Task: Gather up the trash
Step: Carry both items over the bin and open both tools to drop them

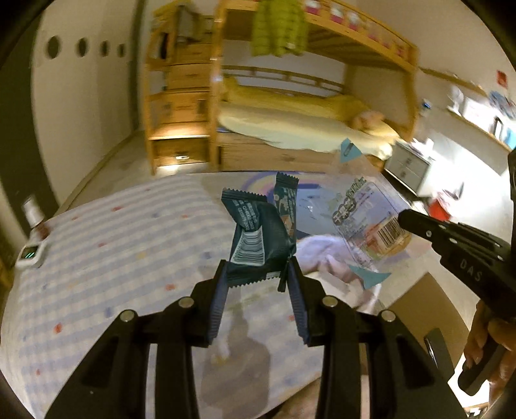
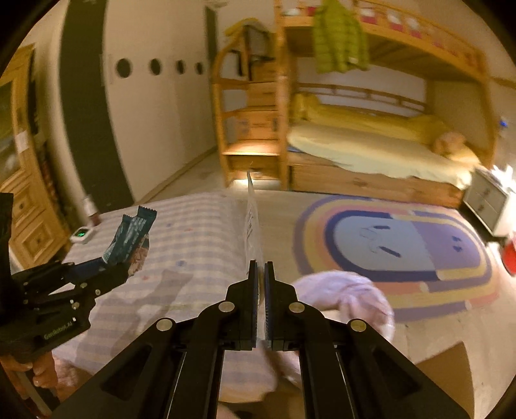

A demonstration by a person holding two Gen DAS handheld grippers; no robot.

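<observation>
Black linkages of the left tool [image 1: 256, 274] filled the bottom of the left wrist view, its two blue-padded fingers clamped on the lower edge of a dark teal snack wrapper [image 1: 261, 238] that stood crumpled upward at the centre of the frame. Below the wrapper spread a bed [image 1: 113, 241] with a pale striped cover dotted in colour, taking up most of the lower left. Across the upper middle stood a wooden bunk bed [image 1: 290, 106] with yellow bedding, and a green jacket [image 1: 279, 25] hung from its top rail. An oval rainbow rug [image 2: 387, 245] lay on the floor at the right of the right wrist view. A pinkish cloth bundle [image 2: 348, 293] lay low in that view, just right of the fingers.

The right tool [image 2: 261, 280] was pinched nearly shut on a clear plastic bag [image 1: 364, 219], seen edge-on as a thin strip rising from between its fingers; in the left wrist view the same bag hung flat at centre right, printed with a barcode and blue corners. A small white device [image 1: 29, 254] with a green light sat at the bed's far left edge.
</observation>
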